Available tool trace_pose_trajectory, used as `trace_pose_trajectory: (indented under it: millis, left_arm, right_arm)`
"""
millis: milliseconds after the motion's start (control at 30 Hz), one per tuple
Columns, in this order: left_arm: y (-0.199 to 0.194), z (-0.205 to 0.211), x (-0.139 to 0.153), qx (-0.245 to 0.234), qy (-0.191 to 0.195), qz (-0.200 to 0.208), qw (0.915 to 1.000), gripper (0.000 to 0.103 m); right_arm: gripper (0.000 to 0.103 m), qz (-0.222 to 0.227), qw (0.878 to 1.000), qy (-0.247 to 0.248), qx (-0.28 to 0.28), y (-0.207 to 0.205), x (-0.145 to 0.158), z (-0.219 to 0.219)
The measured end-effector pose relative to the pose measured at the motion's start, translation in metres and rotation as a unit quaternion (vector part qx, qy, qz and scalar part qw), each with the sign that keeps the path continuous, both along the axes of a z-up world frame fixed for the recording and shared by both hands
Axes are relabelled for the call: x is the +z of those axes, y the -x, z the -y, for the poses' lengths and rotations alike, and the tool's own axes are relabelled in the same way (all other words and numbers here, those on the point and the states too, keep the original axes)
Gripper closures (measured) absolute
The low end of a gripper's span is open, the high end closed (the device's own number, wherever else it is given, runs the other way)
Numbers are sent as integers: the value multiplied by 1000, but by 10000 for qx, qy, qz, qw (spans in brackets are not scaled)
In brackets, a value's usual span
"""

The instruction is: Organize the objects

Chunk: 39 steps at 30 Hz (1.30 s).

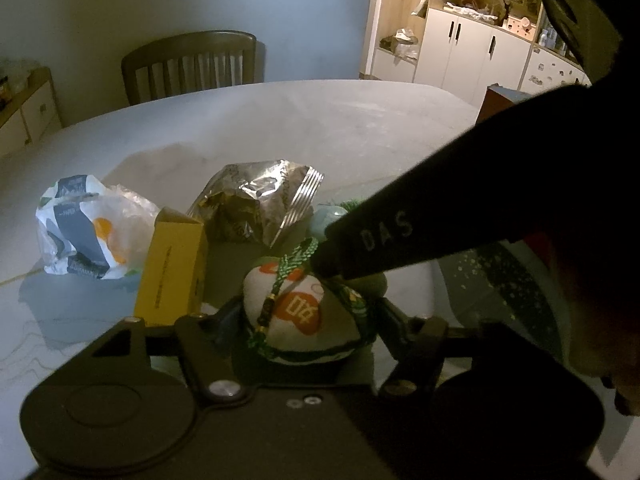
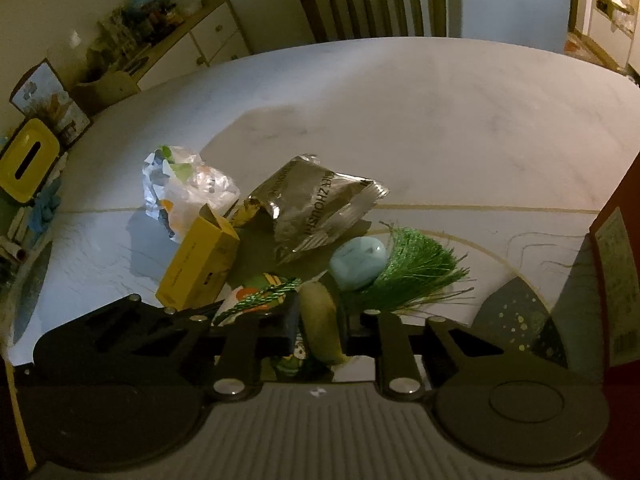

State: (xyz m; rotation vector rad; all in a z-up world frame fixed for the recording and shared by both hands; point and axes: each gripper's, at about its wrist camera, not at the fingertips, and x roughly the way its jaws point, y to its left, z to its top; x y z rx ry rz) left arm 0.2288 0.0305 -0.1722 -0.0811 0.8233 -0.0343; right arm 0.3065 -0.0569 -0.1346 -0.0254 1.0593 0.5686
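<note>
A white stuffed charm [image 1: 308, 316] with an orange patch, a green braided cord and a green ear lies on the table. My left gripper [image 1: 308, 320] is shut on its body. My right gripper [image 2: 318, 330] is shut on the charm's olive-green ear [image 2: 320, 320]; its finger [image 1: 372, 240] reaches in from the right in the left wrist view. The charm's pale blue bead [image 2: 359, 262] and green tassel [image 2: 420, 268] lie just beyond. A yellow box [image 1: 174, 268], a silver foil bag [image 1: 260, 200] and a crumpled white wrapper [image 1: 88, 232] lie behind.
The pile sits on a large pale marble table [image 1: 320, 120]. A wooden chair [image 1: 192, 64] stands at the far side. A dark speckled container [image 2: 516, 320] and a red-brown box [image 2: 616, 280] stand at the right. A sideboard [image 2: 160, 40] with clutter and a yellow tissue box [image 2: 24, 160] are left.
</note>
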Motion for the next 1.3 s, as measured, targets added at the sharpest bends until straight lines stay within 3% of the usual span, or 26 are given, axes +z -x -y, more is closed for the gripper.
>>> trace_pose_trajectory:
  millis: [267,533,600,833,1167,1300]
  left_arm:
    - [6,4,9,-84,93,52,9999,39]
    - [15,10,42,-184,412,175,9988,39]
    - [17,13,53,-223,533,193,9981,39]
    - [31,20,69,-223,402,239,9987,39]
    - [66,-1,58,252,469,-88,9985,39]
    - [68,-1,52,312,509,-182,9981,39]
  right_arm:
    - [86,145,9997,-10,-212,7,8,6]
    - [87,303,9979,-309,-479,24,38,38]
    - [101,331,9971,-405,-560,29,46,47]
    - [102,447,9947,-630,-680,42,71,80]
    - [100,331,9974,-518,-366,47,53,93]
    - [98,351,9990,-254,-126,40,38,85]
